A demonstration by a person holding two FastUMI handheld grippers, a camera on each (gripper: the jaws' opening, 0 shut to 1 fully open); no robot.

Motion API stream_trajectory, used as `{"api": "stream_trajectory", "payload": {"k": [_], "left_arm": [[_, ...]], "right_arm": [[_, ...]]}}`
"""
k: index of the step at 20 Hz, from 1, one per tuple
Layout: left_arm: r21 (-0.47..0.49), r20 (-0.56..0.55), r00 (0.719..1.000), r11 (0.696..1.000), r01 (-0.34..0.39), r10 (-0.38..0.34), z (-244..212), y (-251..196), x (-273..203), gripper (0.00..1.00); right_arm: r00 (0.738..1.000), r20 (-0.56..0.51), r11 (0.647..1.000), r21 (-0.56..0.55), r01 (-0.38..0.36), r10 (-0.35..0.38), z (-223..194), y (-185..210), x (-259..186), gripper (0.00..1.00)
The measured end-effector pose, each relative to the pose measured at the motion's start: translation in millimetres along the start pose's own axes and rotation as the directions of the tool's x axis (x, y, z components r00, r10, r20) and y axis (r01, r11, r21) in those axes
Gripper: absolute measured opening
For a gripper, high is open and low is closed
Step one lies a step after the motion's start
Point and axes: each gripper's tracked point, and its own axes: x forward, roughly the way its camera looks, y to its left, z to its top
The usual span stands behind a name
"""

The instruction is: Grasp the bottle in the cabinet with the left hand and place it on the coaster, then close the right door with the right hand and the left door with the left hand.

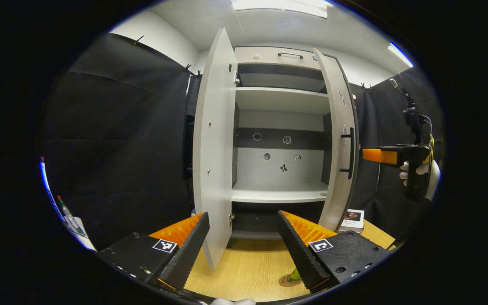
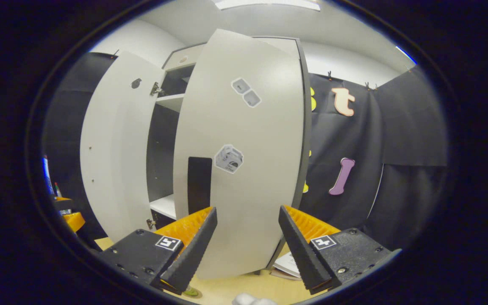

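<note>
Both cabinet [image 1: 280, 127] doors stand open, its shelves bare; I see the bottle [image 1: 295, 276] on its coaster [image 1: 287, 280] on the surface [image 1: 248, 267]. Left tool [image 1: 242, 250] and right tool [image 2: 246, 248] are spread, holding nothing.

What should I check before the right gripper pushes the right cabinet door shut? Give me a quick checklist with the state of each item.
1. Green bottle out of the white cabinet and on the round brown coaster: ok, though the left gripper partly hides it.
2. Lower cabinet shelf free of things in the door's way: ok.
3. Right gripper open and holding nothing: ok.
4. Right gripper facing the grey right door: ok, the door's outer face is straight ahead.
5. Right gripper touching the door: cannot tell.
6. Left gripper out of the right door's swing: cannot tell; it is open and faces the opening beside the left door.
</note>
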Motion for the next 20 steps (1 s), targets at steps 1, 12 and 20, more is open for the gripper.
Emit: {"api": "stream_trajectory", "payload": {"k": [1,12,20], "left_arm": [[-0.005,-0.005,1.0,1.0,0.0,0.0,-0.8,2.1,0.5,0.97],[0.046,0.02,0.996,0.995,-0.09,0.089,19.3,81.2,13.9,0.97],[0.086,0.08,0.977,0.975,-0.207,0.2,52.0,176.6,61.4,0.97]], "right_arm": [[1.0,-0.004,1.0,0.004,0.001,-0.001,-0.1,1.2,-1.8,0.96],[0.995,-0.099,0.998,0.054,0.029,-0.024,-34.0,1.4,-31.3,0.96],[0.973,-0.208,0.993,0.044,0.109,-0.097,-71.2,-17.7,-85.8,0.96]]}}
